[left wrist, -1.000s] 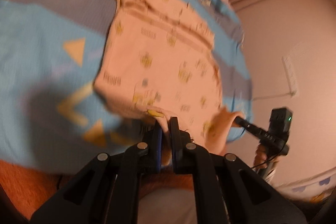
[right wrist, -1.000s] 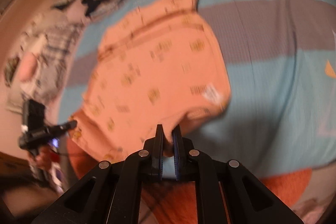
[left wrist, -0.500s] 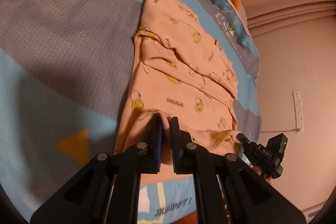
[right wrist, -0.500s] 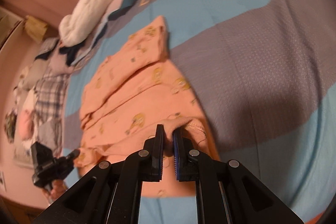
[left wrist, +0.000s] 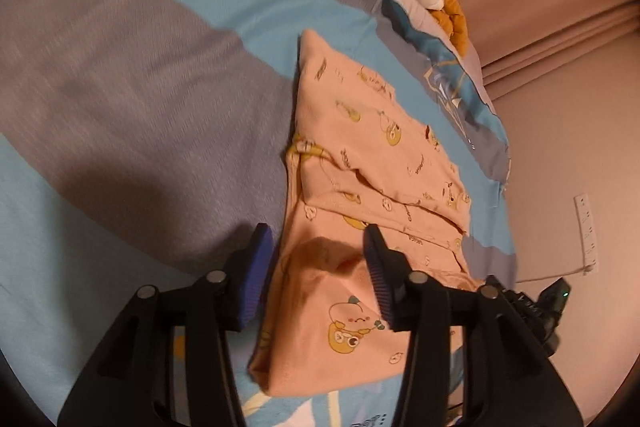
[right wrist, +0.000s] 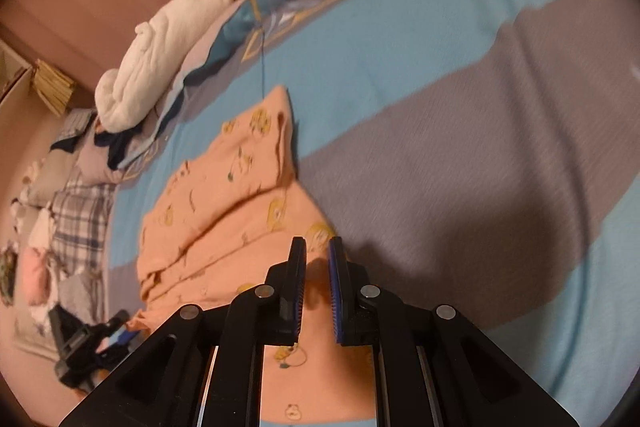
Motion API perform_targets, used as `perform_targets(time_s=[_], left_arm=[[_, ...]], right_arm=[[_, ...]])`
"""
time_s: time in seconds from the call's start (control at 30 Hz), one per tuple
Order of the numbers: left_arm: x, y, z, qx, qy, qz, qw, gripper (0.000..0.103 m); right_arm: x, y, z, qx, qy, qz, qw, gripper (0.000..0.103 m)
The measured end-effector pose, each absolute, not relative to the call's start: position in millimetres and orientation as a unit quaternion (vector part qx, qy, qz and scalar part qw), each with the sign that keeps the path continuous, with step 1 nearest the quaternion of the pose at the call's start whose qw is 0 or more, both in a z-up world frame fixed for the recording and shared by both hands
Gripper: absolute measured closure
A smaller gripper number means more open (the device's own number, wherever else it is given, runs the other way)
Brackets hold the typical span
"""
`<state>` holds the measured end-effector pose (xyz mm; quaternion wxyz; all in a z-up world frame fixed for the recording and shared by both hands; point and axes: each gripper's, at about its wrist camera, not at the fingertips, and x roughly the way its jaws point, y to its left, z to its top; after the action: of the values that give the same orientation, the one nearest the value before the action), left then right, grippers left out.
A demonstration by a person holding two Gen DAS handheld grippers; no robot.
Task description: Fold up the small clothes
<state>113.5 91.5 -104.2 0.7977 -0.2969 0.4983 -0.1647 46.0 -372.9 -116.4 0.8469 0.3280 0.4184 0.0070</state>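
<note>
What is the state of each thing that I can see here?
Peach garment: folded over, lying flat on the bed.
Left gripper: open, jaws just opened, cloth released.
Right gripper: open a little, jaws just opening, nothing pinched.
White blanket: bunched up.

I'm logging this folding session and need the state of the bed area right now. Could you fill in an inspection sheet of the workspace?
Surface: bedspread, blue and grey bands.
Job's things: peach garment lying folded over on itself, flat on the bedspread.
Clutter: white blanket and plaid cloth at the bed's edge.
Grippers: left gripper open over the garment, jaws just opened; right gripper slightly open, jaws just opening, nothing pinched.
Cables: thin cord along the wall.
Surroundings: pink wall.
</note>
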Motion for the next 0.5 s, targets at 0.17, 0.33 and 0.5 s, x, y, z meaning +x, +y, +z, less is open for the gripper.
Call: perform_targets(time_s=[0.17, 0.33, 0.5], left_arm=[[103, 92, -98, -0.255, 0.491, -0.166, 0.816, 0.041], [100, 76, -110, -0.206, 0.509, -0.167, 0.819, 0.041], [111, 59, -115, -0.190, 0.502, -0.176, 0.825, 0.041]], right_arm=[[39, -374, -109, 0.290, 0.424, -0.001, 0.858, 0.066], [43, -355, -118, 0.240, 0.452, 0.014, 0.859, 0.066], [59, -335, -124, 0.185, 0.465, 0.014, 0.865, 0.066]])
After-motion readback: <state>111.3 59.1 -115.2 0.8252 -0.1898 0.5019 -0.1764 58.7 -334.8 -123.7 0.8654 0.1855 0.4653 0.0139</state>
